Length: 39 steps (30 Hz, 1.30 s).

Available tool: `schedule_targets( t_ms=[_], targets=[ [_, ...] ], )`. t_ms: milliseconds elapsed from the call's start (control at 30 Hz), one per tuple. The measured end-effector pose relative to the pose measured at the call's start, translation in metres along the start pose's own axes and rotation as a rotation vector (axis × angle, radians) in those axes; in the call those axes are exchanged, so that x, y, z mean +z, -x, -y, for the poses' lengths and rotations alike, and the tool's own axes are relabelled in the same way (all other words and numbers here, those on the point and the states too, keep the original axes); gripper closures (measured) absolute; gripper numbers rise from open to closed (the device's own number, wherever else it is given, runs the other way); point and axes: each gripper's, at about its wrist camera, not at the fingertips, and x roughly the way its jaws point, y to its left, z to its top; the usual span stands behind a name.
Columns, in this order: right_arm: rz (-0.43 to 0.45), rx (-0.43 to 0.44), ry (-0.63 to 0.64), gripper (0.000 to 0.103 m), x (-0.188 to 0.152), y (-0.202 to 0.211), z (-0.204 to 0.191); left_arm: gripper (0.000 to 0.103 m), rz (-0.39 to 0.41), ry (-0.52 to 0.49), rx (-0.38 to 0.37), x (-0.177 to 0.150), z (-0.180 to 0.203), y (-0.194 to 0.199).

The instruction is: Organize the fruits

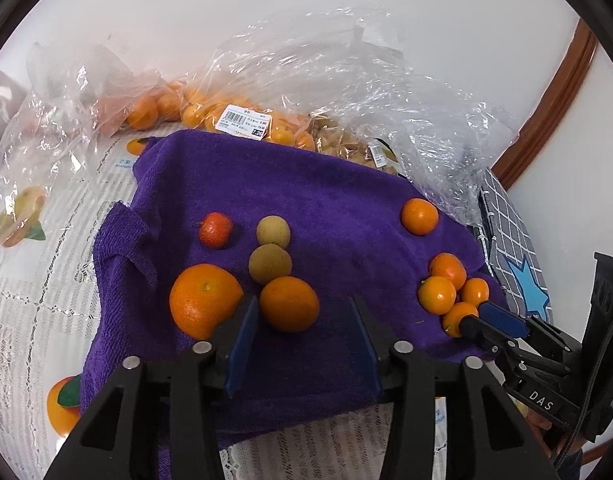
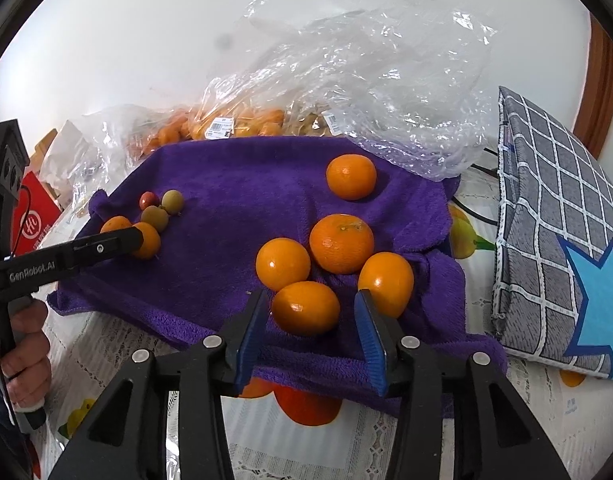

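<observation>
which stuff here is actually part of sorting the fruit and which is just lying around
Part of the job:
purple towel
oranges
red fruit
green-brown fruits
left gripper
right gripper

Lying about:
plastic bags
checked cushion
red box

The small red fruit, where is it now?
In the left wrist view the small red fruit lies on the purple towel, left of two yellow-green fruits and behind the biggest orange.

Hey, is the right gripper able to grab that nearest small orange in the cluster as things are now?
Probably yes. The right gripper is open, its jaws already flanking the nearest small orange on the purple towel; nothing lies between them, though neighbouring oranges crowd close behind.
</observation>
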Motion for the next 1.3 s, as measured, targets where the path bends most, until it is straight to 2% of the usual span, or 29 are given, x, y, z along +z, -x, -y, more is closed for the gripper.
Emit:
schedule_targets(
  t_ms=[167, 300, 433, 667, 800, 867, 900, 933, 1033, 1167, 1300],
  targets=[
    [0.010, -0.020, -0.030, 0.056, -0.001, 0.012, -0.002, 0.056, 0.036, -0.001, 0.005, 0.001, 0.001, 0.008],
    [0.034, -0.038, -0.058, 0.051, -0.003, 0.034, -0.006, 0.056, 0.066, 0.014, 0.005, 0.004, 0.000, 0.022],
    [0.062, -0.080, -0.093, 0.049, -0.005, 0.067, -0.003, 0.056, 0.082, 0.017, 0.026, 0.002, 0.006, 0.047],
    [0.119, -0.145, -0.121, 0.045, -0.016, 0.134, 0.005, 0.054, 0.144, -0.053, 0.076, -0.018, 0.036, 0.104],
    [0.121, -0.167, -0.147, 0.045, -0.026, 0.164, 0.008, 0.054, 0.192, -0.062, 0.113, -0.032, 0.052, 0.136],
    [0.133, -0.189, -0.159, 0.035, -0.032, 0.179, 0.008, 0.054, 0.210, -0.062, 0.135, -0.038, 0.058, 0.148],
    [0.141, -0.200, -0.163, 0.025, -0.036, 0.187, 0.008, 0.054, 0.215, -0.062, 0.141, -0.042, 0.061, 0.154],
    [0.156, -0.204, -0.161, 0.020, -0.039, 0.193, 0.007, 0.054, 0.219, -0.065, 0.142, -0.046, 0.065, 0.162],
    [0.204, -0.223, -0.139, 0.012, -0.051, 0.216, 0.002, 0.049, 0.227, -0.065, 0.144, -0.056, 0.074, 0.177],
    [0.241, -0.200, -0.126, 0.004, -0.065, 0.241, -0.002, 0.032, 0.247, -0.077, 0.143, -0.071, 0.087, 0.197],
    [0.238, -0.181, -0.135, 0.003, -0.074, 0.254, -0.005, 0.025, 0.264, -0.125, 0.141, -0.081, 0.103, 0.213]
  ],
)
